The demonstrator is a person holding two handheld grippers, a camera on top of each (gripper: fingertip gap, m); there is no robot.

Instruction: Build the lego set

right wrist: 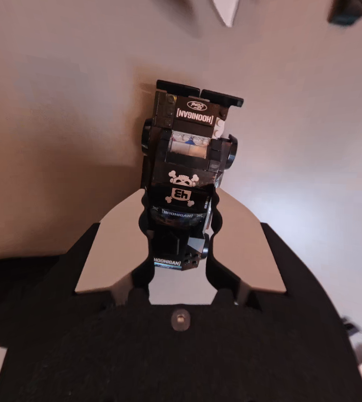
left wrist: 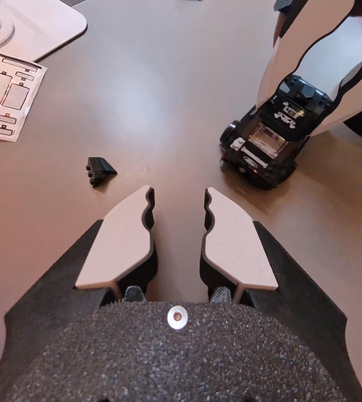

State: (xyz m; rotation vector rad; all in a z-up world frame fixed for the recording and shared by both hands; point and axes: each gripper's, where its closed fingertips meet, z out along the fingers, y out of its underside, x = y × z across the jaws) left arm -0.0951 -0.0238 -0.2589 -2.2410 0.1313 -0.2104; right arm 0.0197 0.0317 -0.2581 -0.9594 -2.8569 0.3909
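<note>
- The left gripper [left wrist: 179, 191] hovers low over the brown table [left wrist: 153, 87], its jaws apart with nothing between them.
- The loose black Lego piece [left wrist: 100, 170], a small sloped part with studs on one side, lies on the table just up and left of the left fingertips; the left gripper is by far the nearer one to it.
- The piece's long edge runs from upper left to lower right in the left wrist view, so the gripper probably needs to shift left and turn a little to straddle it.
- Nothing stands between the left gripper and the piece; the path looks clear.
- The right gripper [right wrist: 179, 191] is clamped on the sides of the black Lego car [right wrist: 188, 174], holding it by its front half, the car's long axis running along the fingers.
- In the left wrist view the car [left wrist: 269, 139] sits at the right of the frame, wheels on the table, well apart from the loose piece.
- A sticker sheet [left wrist: 3, 95] lies at the left edge, with a white board [left wrist: 45, 28] in the upper left corner; both are clear of the work.
</note>
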